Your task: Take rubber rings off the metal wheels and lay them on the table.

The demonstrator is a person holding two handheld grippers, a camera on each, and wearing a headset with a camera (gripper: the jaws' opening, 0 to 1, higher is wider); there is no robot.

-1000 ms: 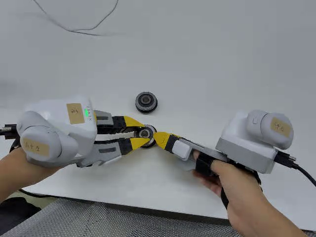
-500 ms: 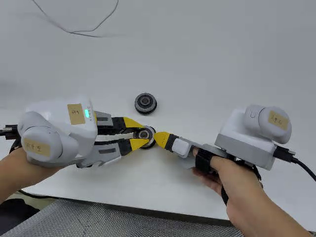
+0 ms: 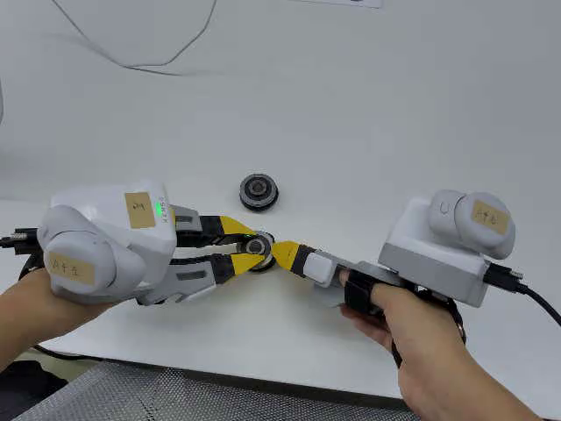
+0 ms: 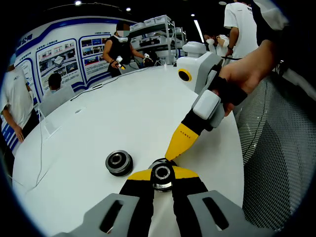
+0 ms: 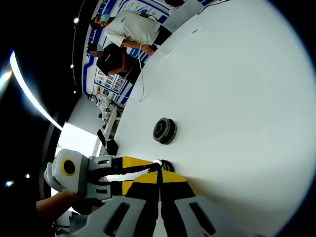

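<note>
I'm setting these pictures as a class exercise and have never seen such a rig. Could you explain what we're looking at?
A person holds a hand-held gripper in each hand. One picture comes from a headset camera, and the two round ones come from cameras on the grippers. The left gripper clamps a metal wheel between its yellow fingers. The right gripper, fingers together, has its tip at that wheel's rim. A second wheel lies on the white table.

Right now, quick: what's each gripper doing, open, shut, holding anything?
Left gripper: shut on the metal wheel.
Right gripper: shut, tips at that wheel's rim; whether they pinch anything cannot be told.
</note>
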